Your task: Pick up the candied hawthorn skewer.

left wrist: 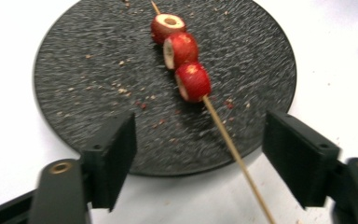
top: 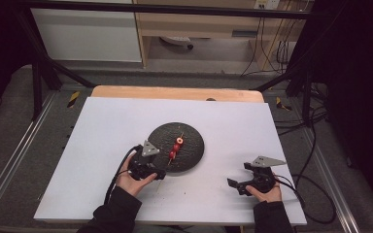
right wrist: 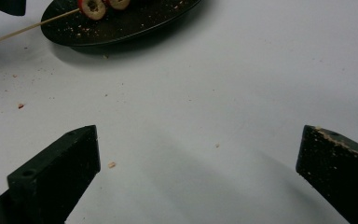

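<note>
Setting: lab-style recording bay. A white tabletop [top: 102,145] stood inside a black metal frame [top: 39,63], on grey carpeted floor [top: 9,126]; loose cables [top: 272,48] hung by pale wooden cabinetry [top: 194,24] behind.

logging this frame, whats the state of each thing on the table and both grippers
skewer: lying across the plate, bare end sticking out over the rim, between the open left jaws, ungripped
fruit pieces: three, threaded on the skewer, touching in a row
plate: flat on the table, scattered with crumbs
left gripper: open
right gripper: open, holding nothing, over bare table
</note>
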The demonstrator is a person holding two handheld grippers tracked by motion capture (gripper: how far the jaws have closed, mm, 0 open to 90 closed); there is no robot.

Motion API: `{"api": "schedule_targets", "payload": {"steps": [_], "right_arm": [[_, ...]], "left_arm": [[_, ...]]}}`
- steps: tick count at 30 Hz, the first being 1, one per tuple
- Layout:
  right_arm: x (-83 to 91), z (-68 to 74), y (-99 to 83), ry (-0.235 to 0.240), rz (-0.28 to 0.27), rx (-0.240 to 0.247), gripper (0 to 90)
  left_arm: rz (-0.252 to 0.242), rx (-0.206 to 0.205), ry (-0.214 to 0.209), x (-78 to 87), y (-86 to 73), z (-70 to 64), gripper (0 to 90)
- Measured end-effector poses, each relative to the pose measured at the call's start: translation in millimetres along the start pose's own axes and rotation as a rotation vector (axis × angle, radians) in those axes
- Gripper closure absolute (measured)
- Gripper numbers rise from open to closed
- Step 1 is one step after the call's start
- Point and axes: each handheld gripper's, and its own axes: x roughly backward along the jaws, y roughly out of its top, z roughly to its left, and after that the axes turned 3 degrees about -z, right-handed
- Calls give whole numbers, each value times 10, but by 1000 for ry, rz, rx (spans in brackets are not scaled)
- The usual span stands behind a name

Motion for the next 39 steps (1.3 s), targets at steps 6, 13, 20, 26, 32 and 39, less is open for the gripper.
{"api": "schedule_targets", "payload": {"steps": [6,13,20,26,32,39], "right_arm": [[0,-1,1,1,-3,-1,6],[1,-2,2,3,-2,-2,6],[-4,-2,2,2,-2,-3,6],[-4,-2,2,4,-3,-5,6],[-6,-2,2,4,-2,-6,6],[-6,-1,3,6,0,-10,6]], "left_arm": [[25,-4,40,-99,43,-87,432],[64,32,45,-185,51,-88,631],[95,29,61,-239,54,-144,709],[100,49,80,-263,61,-144,763],[106,66,102,-256,58,-112,840],[94,78,91,-232,33,-70,878]]}}
